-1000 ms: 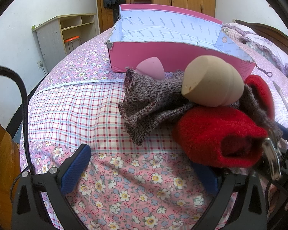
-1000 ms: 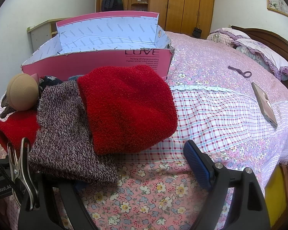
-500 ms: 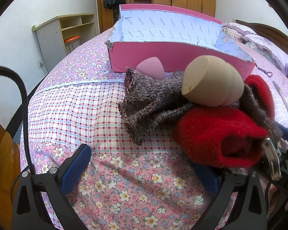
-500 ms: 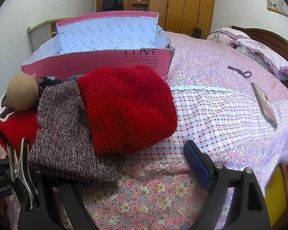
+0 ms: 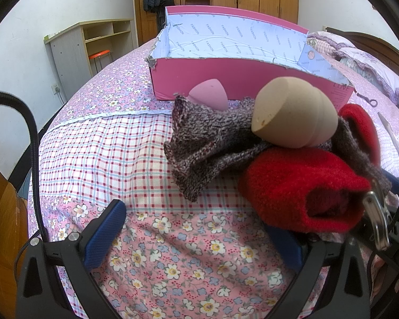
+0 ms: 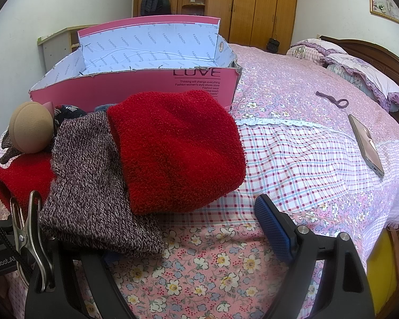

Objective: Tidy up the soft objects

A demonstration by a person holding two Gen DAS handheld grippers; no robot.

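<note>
One floral bedspread (image 6: 292,85), wooden wardrobe (image 6: 252,8), white walls

We see a red sock (image 6: 173,148) on a mottled grey-purple knit (image 6: 93,186), and a tan sponge (image 5: 292,114) beside a pink one (image 5: 210,95). The box (image 6: 135,90) is pink outside, pale blue inside; the bed (image 6: 292,159) wears pink floral and checked fabric.

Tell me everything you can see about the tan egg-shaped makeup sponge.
The tan egg-shaped makeup sponge looks like smooth matte foam with one flat slanted cut face and a ringed waist. It lies on its side atop the grey-maroon knitted sock, above the red fleecy sock, in front of the pink cardboard shoe box. No gripper touches it.
</note>
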